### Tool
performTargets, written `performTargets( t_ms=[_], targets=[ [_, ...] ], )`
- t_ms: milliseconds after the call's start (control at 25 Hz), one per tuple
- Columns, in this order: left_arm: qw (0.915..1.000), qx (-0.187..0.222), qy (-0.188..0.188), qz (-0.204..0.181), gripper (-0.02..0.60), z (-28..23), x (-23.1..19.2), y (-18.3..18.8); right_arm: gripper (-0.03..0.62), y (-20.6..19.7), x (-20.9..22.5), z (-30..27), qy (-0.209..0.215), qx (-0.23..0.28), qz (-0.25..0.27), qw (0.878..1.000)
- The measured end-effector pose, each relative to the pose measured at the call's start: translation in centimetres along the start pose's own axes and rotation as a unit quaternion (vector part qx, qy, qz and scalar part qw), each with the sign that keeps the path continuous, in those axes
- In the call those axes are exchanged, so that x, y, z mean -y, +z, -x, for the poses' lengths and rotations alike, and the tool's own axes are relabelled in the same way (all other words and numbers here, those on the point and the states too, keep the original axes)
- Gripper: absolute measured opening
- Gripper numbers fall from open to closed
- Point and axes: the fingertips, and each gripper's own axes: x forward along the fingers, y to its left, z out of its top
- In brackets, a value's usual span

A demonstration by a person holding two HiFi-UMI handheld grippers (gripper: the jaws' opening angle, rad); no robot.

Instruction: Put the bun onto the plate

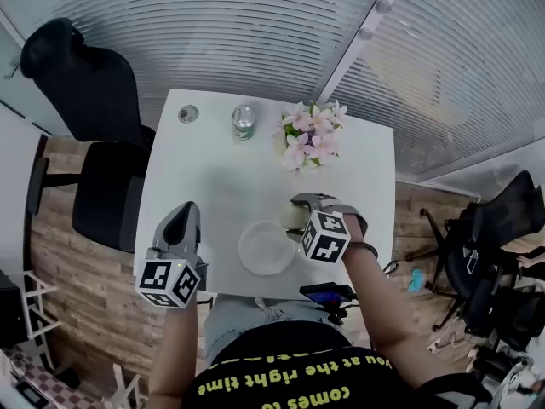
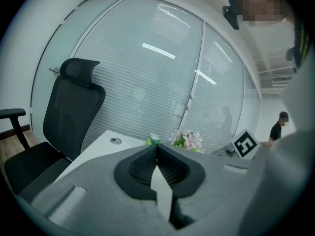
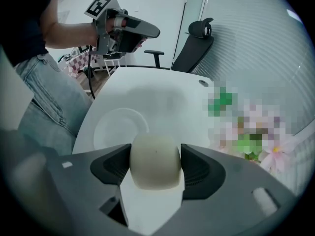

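**Bun clamped in right gripper, beside the plate**

Bun [image 3: 155, 167], pale and smooth, fills the near field of the right gripper view. Right gripper [image 3: 155, 151] has both jaws pressed against its sides, standing wide around it and pointing steeply down.

- Head view: the bun sits at the far right rim of the plate [image 1: 266, 250], just beside it, not on it. Whether it touches the tabletop I cannot tell.
- Plate is white, round, bare, near the front edge of the white table [image 1: 213, 177], between the two grippers.
- Left gripper [image 2: 156, 149]: jaws closed together, nothing between them. It is held near level over the table's front left corner, well apart from the plate.
- Far side of the table: a can [image 1: 243, 121], a bunch of pink flowers [image 1: 311, 135].
- Black office chair [image 1: 94, 100] stands off the table's left side.
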Motion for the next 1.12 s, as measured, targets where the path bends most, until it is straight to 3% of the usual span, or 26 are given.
performTargets(
  t_ms=[360, 1120],
  targets=[
    [0.9999, 0.014, -0.008, -0.005, 0.0, 1.2, 0.8, 0.9, 0.324, 3.2, -1.4, 3.7, -0.02, 0.016, 0.024, 0.999],
    [0.9995, 0.03, 0.014, 0.002, 0.0, 4.7, 0.4, 1.3, 0.324, 8.4, -7.4, 3.3, 0.023, 0.038, 0.066, 0.997]
  ],
)
